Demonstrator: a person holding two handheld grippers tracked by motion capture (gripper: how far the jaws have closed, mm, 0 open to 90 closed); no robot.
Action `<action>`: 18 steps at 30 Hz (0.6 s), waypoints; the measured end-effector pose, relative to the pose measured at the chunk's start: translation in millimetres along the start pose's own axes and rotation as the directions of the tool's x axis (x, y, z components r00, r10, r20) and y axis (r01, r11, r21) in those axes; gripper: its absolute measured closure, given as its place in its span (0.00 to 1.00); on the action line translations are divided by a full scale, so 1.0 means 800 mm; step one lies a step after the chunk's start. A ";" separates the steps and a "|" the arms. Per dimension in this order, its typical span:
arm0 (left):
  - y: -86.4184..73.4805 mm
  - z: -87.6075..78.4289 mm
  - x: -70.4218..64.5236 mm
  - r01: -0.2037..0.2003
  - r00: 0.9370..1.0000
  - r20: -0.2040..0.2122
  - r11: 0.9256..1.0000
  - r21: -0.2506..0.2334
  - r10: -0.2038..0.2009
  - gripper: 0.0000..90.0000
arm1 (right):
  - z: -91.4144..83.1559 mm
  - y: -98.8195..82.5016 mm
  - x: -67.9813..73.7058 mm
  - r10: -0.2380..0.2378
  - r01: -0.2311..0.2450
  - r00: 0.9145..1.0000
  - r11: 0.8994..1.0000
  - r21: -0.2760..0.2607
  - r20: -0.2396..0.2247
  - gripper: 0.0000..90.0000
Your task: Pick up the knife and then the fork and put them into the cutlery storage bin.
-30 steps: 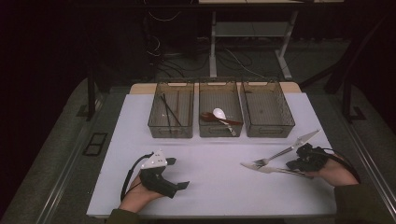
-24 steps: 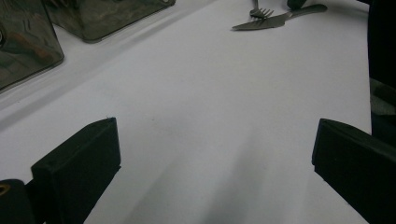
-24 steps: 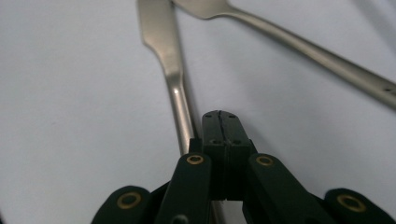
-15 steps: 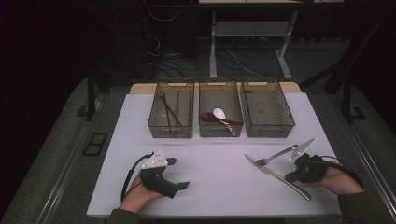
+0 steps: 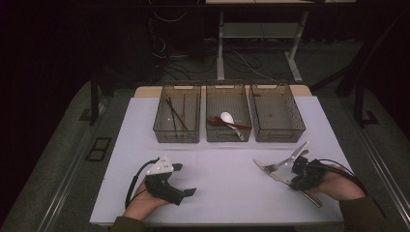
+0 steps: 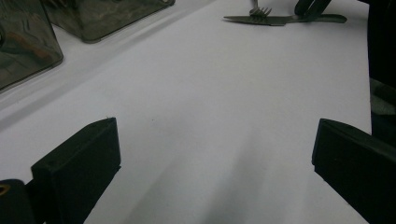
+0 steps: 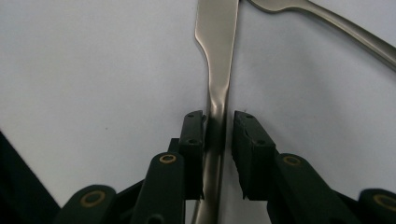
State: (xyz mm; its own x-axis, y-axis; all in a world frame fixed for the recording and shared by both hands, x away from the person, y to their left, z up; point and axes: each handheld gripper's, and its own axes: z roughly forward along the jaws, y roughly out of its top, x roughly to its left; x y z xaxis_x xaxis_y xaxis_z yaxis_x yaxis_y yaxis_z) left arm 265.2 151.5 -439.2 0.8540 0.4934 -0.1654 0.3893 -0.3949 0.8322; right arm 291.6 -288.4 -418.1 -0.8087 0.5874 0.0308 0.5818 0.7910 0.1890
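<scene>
A steel knife [image 5: 270, 172] lies slantwise at the front right of the white table top [image 5: 222, 164], blade toward the middle, handle toward the front edge. My right gripper [image 5: 294, 175] is shut on its neck; in the right gripper view both pads [image 7: 194, 140] press the knife [image 7: 218, 70]. A fork [image 5: 289, 158] crosses just behind it, and its handle [image 7: 345, 28] shows at the upper right. My left gripper [image 5: 186, 180] rests at the front left, open, with bare table between its jaws [image 6: 215, 177]. It looks across at the knife and fork [image 6: 261, 18].
Three translucent bins stand in a row at the back. The left bin [image 5: 176, 133] holds dark chopsticks, the middle bin [image 5: 228, 135] holds a white spoon and dark utensils, and the right bin [image 5: 278, 133] has nothing visible in it. The table's front edge is near both hands.
The right gripper has swung the knife from lying sideways to a slant, handle now toward the front edge. The fork barely shifted. The left gripper has stayed put.
</scene>
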 end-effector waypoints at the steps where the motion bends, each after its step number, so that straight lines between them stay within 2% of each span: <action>1: 0.000 0.000 0.000 0.000 1.000 0.000 1.000 0.000 0.000 0.00 | 0.002 0.002 0.000 -0.008 0.008 1.000 1.000 0.006 -0.006 0.82; 9: 0.000 0.002 -0.001 -0.001 1.000 0.002 1.000 0.005 0.001 0.00 | 0.004 0.013 0.005 -0.018 0.017 1.000 0.998 0.062 0.020 0.85; 10: 0.000 0.002 -0.001 -0.001 1.000 0.002 1.000 0.005 0.001 0.01 | 0.005 0.013 0.005 -0.026 0.024 0.999 0.997 0.072 0.034 0.86; 13: 0.000 0.002 -0.001 -0.003 1.000 0.002 1.000 0.005 0.003 0.00 | 0.005 0.015 0.006 -0.042 0.039 0.998 0.996 0.078 0.037 0.88; 14: 0.000 0.002 -0.001 -0.002 1.000 0.002 1.000 0.005 0.002 0.01 | 0.005 0.016 0.007 -0.035 0.033 0.999 0.996 0.079 0.025 0.88; 18: 0.000 0.002 0.000 -0.002 1.000 0.002 1.000 0.003 0.002 0.00 | 0.005 0.015 0.005 -0.055 0.052 0.998 0.996 0.078 0.034 0.88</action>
State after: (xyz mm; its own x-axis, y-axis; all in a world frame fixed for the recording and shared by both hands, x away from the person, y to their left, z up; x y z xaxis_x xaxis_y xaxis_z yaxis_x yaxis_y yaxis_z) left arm 265.5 150.4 -439.8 0.8554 0.4911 -0.1644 0.3885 -0.3985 0.8308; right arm 295.4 -275.8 -419.6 -0.8358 0.5489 -0.0133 0.5441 0.8313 0.1137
